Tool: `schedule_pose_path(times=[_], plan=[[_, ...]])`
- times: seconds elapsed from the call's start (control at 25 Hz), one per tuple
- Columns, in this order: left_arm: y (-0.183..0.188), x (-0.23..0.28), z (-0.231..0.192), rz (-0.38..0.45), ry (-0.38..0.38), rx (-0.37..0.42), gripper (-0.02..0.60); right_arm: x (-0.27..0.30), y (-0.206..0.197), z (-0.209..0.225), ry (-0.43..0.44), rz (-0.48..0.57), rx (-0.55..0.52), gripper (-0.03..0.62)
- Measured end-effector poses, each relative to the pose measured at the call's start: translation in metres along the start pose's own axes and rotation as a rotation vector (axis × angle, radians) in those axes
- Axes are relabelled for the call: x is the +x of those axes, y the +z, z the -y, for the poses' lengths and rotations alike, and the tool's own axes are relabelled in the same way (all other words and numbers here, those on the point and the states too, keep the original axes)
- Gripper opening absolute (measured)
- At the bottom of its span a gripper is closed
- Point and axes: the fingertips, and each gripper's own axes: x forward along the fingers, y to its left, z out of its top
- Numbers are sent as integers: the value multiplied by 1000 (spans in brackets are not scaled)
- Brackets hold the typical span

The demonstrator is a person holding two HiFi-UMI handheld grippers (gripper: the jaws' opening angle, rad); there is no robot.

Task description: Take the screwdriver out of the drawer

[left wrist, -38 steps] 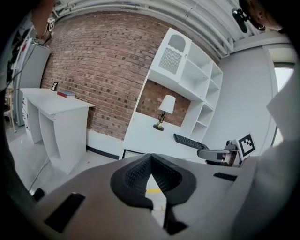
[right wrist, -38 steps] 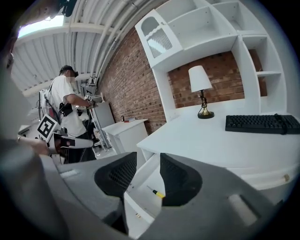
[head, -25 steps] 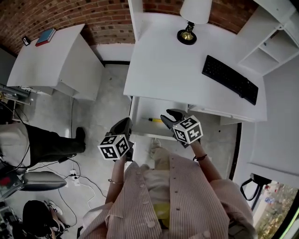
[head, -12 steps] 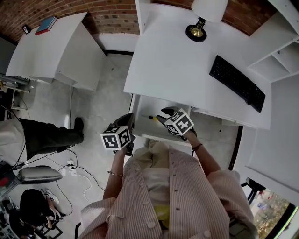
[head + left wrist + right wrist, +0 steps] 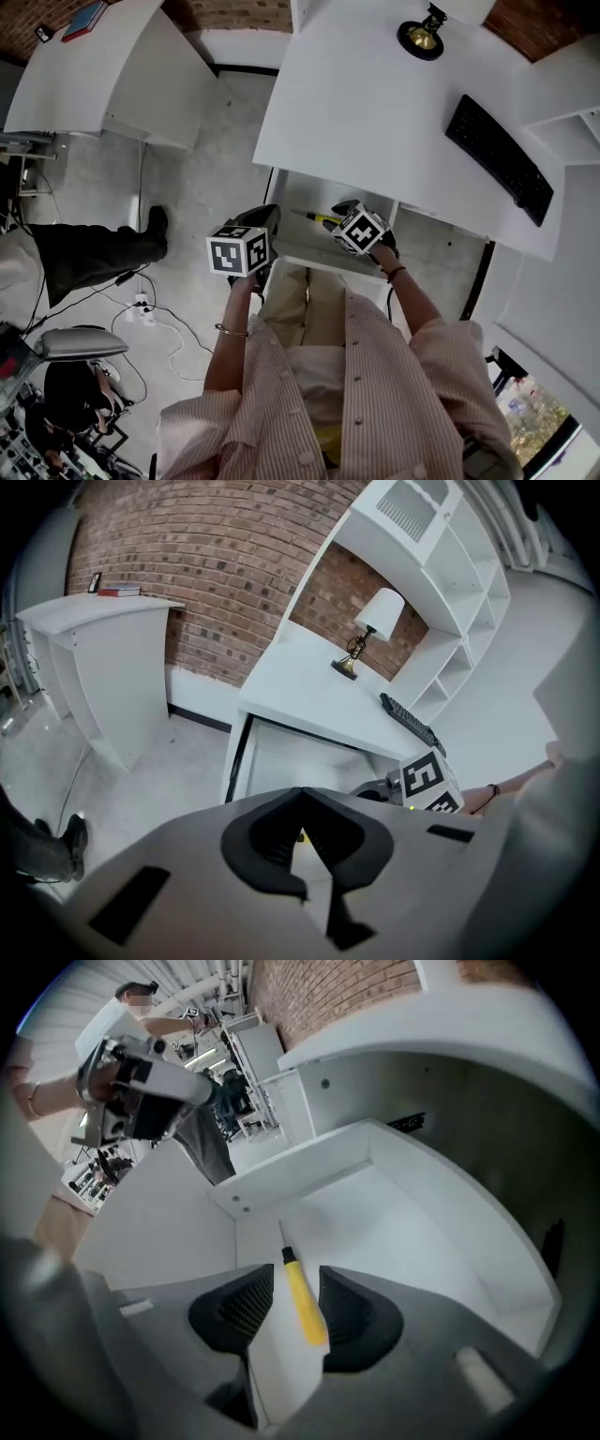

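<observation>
A screwdriver (image 5: 319,217) with a yellow handle lies in the open white drawer (image 5: 302,255) under the desk. In the right gripper view its handle (image 5: 302,1302) sits between my two pads and the thin shaft points away toward the drawer's corner. My right gripper (image 5: 295,1309) is open, one jaw on each side of the handle, a sliver of gap still showing. It reaches into the drawer (image 5: 339,210) from the front. My left gripper (image 5: 266,219) hovers at the drawer's left front corner, jaws (image 5: 302,829) together and holding nothing.
The white desk top (image 5: 375,122) carries a black keyboard (image 5: 502,159) and a lamp (image 5: 422,37). A white cabinet (image 5: 112,75) stands to the left, across bare floor. Another person's dark leg (image 5: 84,258) and floor cables (image 5: 159,323) lie at left.
My right gripper has pushed forward into the drawer, and its jaws now straddle the yellow handle. The left gripper has edged up beside the drawer's corner.
</observation>
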Motion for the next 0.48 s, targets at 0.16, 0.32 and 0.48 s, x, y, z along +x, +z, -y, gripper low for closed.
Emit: schedule_pose_path(times=[0.16,0.32,0.48], plan=[[-2,7,-2,-39,-7,14,-2,26,-15,-1,5,-77,-46,146],[-2,13,1,-69,-23,13,-2,40,-21,-1,-5,-106,-75,146],[-5,17,5,-83,-32,9,-2,47,-28,2,-19,-123,-88,146]])
